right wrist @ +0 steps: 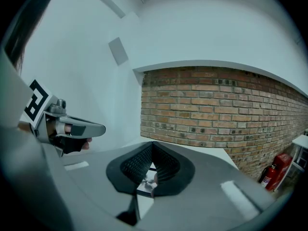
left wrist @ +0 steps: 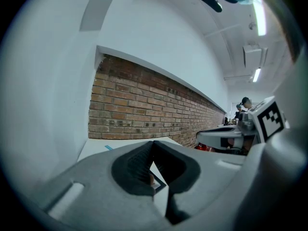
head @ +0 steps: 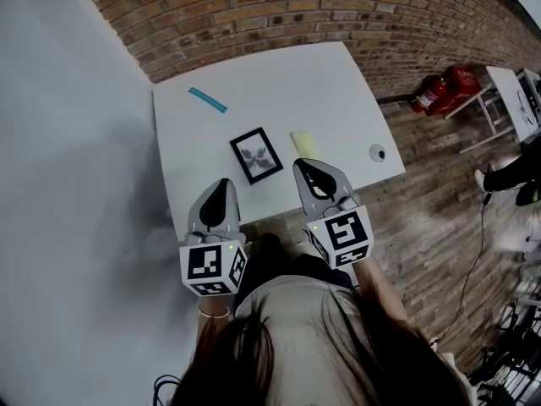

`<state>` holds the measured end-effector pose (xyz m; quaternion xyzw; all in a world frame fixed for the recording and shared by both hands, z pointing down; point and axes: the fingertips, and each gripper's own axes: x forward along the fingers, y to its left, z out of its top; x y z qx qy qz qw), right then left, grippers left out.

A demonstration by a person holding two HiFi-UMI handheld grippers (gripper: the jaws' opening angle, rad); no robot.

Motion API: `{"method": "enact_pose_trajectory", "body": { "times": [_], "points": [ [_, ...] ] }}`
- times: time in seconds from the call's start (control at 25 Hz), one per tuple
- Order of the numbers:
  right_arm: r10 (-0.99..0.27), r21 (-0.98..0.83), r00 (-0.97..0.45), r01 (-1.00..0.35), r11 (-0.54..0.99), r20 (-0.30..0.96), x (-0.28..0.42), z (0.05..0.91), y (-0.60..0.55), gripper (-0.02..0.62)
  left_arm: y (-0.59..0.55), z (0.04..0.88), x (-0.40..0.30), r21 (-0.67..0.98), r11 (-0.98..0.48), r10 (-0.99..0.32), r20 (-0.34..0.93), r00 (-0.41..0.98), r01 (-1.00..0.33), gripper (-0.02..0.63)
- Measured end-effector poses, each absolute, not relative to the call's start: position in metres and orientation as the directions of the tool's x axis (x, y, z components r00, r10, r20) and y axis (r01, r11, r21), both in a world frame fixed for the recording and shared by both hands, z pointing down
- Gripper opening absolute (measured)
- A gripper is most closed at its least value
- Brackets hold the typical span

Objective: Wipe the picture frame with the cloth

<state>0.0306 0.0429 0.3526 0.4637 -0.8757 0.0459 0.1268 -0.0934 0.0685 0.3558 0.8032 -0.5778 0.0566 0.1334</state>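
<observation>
A small black picture frame lies flat on the white table, with a pale yellow cloth just right of it. Both grippers hover at the table's near edge, shut and empty. In the head view my left gripper sits near-left of the frame, while my right gripper is just near of the cloth. Through the window below the closed tips of the left gripper a corner of the frame shows. The right gripper likewise shows a piece of the frame below its tips.
A blue strip lies at the table's far left and a small round object near its right edge. A brick wall backs the table. Red fire extinguishers stand on the floor at right, beside another white table.
</observation>
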Motion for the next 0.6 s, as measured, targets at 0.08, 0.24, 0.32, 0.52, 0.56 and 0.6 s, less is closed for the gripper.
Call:
{"method": "enact_pose_trajectory", "body": {
  "times": [0.08,0.24,0.32,0.52,0.56,0.6],
  "points": [
    [-0.806,0.039,-0.525,-0.831,0.555,0.275,0.028,0.353,0.038,-0.002,0.062,0.356,-0.096,0.152,-0.307,-0.909,0.247,0.337,-0.94,0.0],
    [-0.812,0.047,-0.503,-0.841,0.539,0.296,0.027,0.359,0.032,-0.002,0.054,0.362,-0.101,0.159,-0.321,-0.9,0.256,0.353,-0.934,0.0],
    [-0.813,0.041,-0.498,-0.845,0.533,0.3,0.027,0.361,0.029,-0.002,0.051,0.366,-0.102,0.163,-0.326,-0.894,0.266,0.36,-0.931,0.0],
    [-0.81,0.027,-0.496,-0.848,0.529,0.313,0.026,0.367,0.02,-0.002,0.044,0.375,-0.105,0.179,-0.325,-0.886,0.285,0.365,-0.929,0.0],
    [-0.807,0.024,-0.498,-0.847,0.531,0.317,0.027,0.369,0.018,0.0,0.043,0.377,-0.105,0.181,-0.322,-0.885,0.29,0.364,-0.929,0.0],
    [-0.804,0.023,-0.5,-0.845,0.534,0.322,0.027,0.371,0.017,0.002,0.041,0.38,-0.105,0.182,-0.319,-0.884,0.296,0.361,-0.93,0.0]
  ]
}}
